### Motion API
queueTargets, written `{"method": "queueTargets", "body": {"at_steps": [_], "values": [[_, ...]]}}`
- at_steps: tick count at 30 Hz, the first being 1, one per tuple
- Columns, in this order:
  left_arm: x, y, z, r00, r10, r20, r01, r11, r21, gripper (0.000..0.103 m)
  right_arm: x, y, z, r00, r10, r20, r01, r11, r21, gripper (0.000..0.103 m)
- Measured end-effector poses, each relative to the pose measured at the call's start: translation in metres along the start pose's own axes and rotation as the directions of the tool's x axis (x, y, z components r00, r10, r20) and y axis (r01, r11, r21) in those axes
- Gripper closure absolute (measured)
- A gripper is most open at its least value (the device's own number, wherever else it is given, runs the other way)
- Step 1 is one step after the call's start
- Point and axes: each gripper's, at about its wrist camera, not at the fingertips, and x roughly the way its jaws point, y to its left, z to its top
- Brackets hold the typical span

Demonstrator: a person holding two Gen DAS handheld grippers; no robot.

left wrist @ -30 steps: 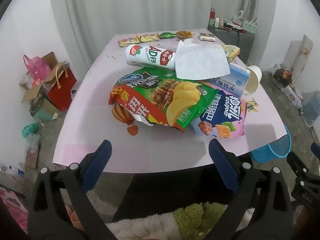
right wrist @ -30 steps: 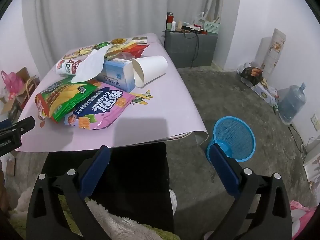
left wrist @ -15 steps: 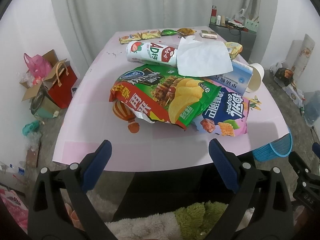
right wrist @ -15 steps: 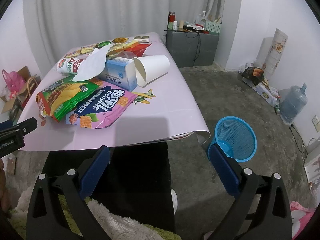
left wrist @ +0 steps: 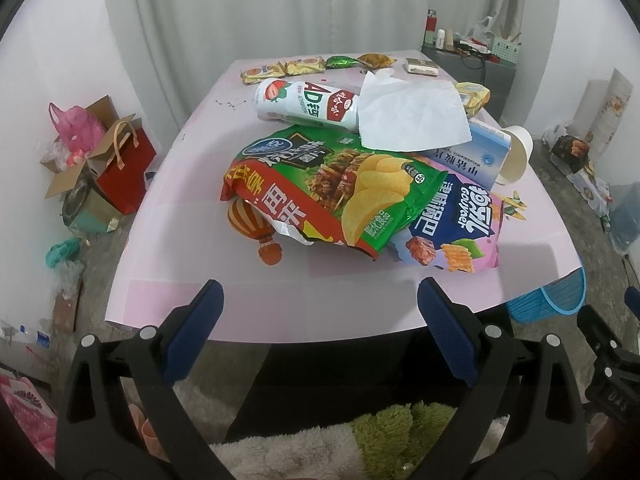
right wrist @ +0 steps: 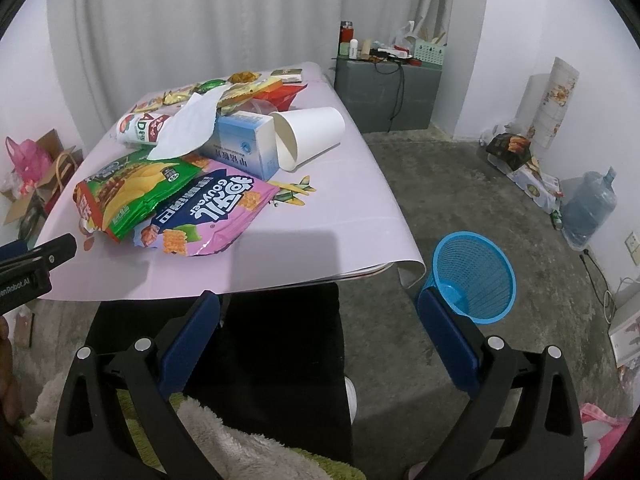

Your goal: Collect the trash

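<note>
Two grippers, both mine, both spread wide, nothing between fingers. Left gripper [left wrist: 316,308] hangs over near edge of pink table [left wrist: 200,148]; right gripper [right wrist: 318,312] off table's corner, above floor. Trash heap mid-table: green chip bag [left wrist: 332,188] lying over pink snack bag [left wrist: 456,224], milk bottle [left wrist: 304,102] on its side behind, tissue [left wrist: 412,114] draped over blue carton [right wrist: 248,142], paper cup [right wrist: 310,134] tipped over beside carton. Blue mesh bin [right wrist: 474,276] on floor just past table corner.

Pink table [left wrist: 192,208] bears snack bags [left wrist: 332,188], perhaps empty
</note>
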Motion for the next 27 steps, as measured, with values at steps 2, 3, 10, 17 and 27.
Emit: {"method": "queueTargets", "body": {"at_steps": [2,3,10,17,27], "values": [[0.001,0.0,0.0,1.0,0.001,-0.003,-0.001,1.0,-0.001,0.01,0.001,0.0,0.0,1.0,-0.001,0.0,0.001,1.0,0.001,0.006],[0.001,0.0,0.0,1.0,0.001,-0.004,-0.001,1.0,-0.001,0.01,0.0,0.0,0.001,1.0,0.0,-0.001,0.0,1.0,0.002,0.006],[0.005,0.0,0.001,1.0,0.003,-0.012,-0.003,1.0,-0.002,0.01,0.002,0.001,0.002,1.0,0.001,-0.004,-0.001,1.0,0.001,0.006],[0.009,-0.001,0.003,1.0,0.006,-0.023,-0.006,1.0,-0.002,0.01,0.002,0.001,0.002,1.0,0.002,-0.006,-0.002,1.0,0.0,0.006],[0.013,0.0,0.004,0.999,0.005,-0.038,-0.005,1.0,-0.004,0.01,0.004,0.003,0.002,1.0,0.003,-0.01,-0.003,1.0,0.001,0.006]]}}
